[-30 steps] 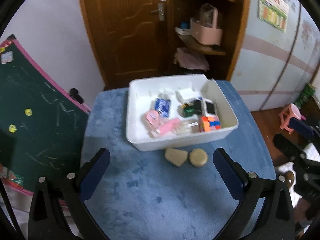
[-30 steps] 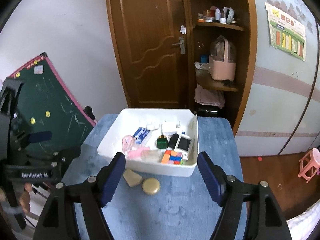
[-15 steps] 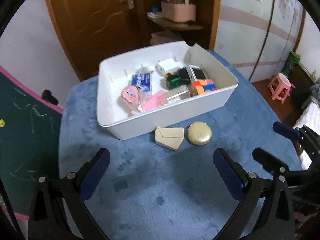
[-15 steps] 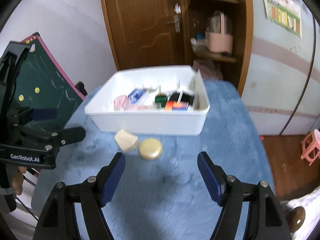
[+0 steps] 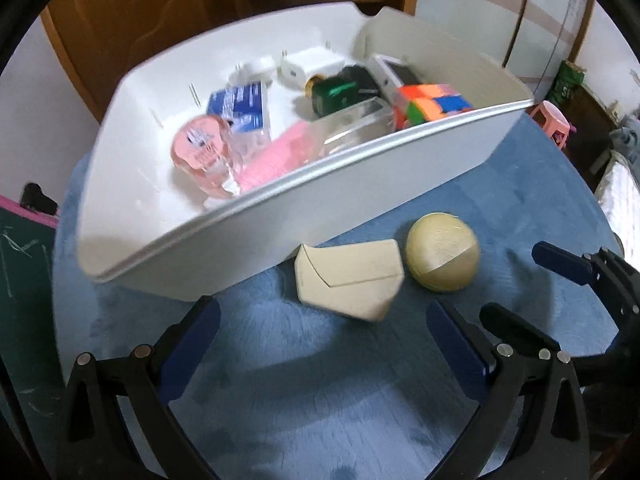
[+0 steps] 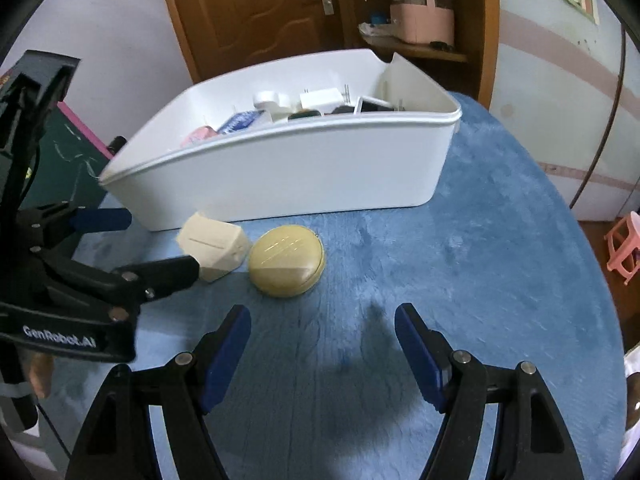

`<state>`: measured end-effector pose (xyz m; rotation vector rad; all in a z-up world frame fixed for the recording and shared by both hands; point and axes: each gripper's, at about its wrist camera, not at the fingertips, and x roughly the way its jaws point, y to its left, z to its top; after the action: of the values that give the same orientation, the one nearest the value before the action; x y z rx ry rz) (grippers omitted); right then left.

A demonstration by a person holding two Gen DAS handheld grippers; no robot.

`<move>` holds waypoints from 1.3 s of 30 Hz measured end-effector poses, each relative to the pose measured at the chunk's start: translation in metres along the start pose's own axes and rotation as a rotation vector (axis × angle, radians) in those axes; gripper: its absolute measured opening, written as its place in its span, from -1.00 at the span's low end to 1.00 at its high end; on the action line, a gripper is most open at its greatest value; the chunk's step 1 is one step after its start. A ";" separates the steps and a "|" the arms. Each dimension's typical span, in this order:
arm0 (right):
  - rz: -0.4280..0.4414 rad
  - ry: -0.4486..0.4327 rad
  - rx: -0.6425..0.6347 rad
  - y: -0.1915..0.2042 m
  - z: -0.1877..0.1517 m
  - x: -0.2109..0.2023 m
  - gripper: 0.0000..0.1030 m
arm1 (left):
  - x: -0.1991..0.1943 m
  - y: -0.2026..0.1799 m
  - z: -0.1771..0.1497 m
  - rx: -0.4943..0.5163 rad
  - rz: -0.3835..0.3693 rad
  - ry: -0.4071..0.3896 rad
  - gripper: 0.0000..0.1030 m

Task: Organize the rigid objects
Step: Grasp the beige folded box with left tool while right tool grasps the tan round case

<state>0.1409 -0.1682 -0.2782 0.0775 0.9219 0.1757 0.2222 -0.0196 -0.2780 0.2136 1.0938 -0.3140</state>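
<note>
Beige envelope-shaped box point(image 5: 350, 278) lies just ahead of released left tool point(image 5: 322, 344); round case point(image 6: 287, 261) ahead-left of released right tool point(image 6: 322, 354).

Both wrist cameras look steeply down from close by, sharing the white bin point(image 5: 360, 184) and blue tabletop point(image 6: 480, 280).

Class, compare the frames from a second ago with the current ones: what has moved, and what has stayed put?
Both grippers have come down toward the blue table, jaws open and empty: the left gripper near the beige angular box, the right gripper near the round tan case. Both items and the white bin stayed put.
</note>
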 end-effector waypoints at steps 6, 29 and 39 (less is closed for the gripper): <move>-0.012 0.003 -0.013 0.004 0.002 0.017 0.46 | 0.018 0.004 -0.001 -0.035 -0.010 0.008 0.99; -0.070 -0.010 -0.122 0.027 0.023 0.052 0.44 | 0.020 0.028 -0.008 -0.278 -0.068 -0.010 0.82; -0.064 -0.001 -0.108 0.018 0.018 0.041 0.08 | 0.026 0.021 -0.002 -0.317 -0.015 -0.026 0.50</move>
<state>0.1769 -0.1424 -0.2971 -0.0517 0.9106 0.1658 0.2389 -0.0025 -0.3022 -0.0806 1.1040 -0.1524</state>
